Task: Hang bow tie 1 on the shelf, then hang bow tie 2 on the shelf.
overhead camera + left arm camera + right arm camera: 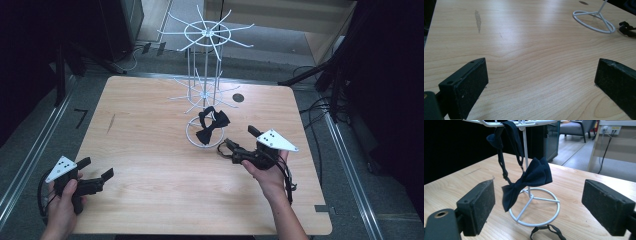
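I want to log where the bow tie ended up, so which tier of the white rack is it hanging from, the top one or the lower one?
The lower tier. The bow tie hangs from its spokes above the ring base; the top tier is bare.

The high view looks forward and down over the whole worktop. The left gripper view skims low across the wood; the right gripper view sits close, facing the white wire rack, which all three share.
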Demonstrator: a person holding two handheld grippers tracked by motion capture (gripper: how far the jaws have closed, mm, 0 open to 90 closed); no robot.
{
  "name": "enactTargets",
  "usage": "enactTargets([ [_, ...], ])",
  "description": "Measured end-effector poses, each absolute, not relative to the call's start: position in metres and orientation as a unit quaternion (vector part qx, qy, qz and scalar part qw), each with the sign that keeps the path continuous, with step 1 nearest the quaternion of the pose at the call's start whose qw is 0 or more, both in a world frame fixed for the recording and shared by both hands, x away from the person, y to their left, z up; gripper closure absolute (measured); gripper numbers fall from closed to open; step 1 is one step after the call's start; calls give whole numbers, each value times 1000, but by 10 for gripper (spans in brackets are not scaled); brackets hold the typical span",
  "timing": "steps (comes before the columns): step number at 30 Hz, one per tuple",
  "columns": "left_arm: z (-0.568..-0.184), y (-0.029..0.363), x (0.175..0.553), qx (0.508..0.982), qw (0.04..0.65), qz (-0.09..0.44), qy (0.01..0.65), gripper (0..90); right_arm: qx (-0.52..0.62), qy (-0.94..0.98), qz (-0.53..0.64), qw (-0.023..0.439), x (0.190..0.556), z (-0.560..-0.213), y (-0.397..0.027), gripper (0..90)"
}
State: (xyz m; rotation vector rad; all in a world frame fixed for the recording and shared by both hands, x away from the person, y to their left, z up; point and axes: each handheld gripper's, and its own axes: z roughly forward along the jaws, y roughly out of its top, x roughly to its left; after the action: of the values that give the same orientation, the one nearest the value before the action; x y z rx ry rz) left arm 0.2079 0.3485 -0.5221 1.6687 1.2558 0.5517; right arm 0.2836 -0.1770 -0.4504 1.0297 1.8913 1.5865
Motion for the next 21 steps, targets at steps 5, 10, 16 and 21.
enactTargets([
  [5, -522, 348, 208, 682, 471, 227, 511, 0, 383, 683, 576, 233, 287, -458, -190, 133],
  [10, -522, 348, 208, 682, 471, 227, 511, 0, 401, 677, 569, 238, 291, -464, -203, 137],
  [16, -522, 348, 208, 683, 470, 225, 512, 0, 423, 676, 552, 244, 296, -474, -215, 144],
  [21, -522, 348, 208, 684, 469, 224, 511, 0, 445, 674, 539, 239, 300, -485, -223, 156],
])
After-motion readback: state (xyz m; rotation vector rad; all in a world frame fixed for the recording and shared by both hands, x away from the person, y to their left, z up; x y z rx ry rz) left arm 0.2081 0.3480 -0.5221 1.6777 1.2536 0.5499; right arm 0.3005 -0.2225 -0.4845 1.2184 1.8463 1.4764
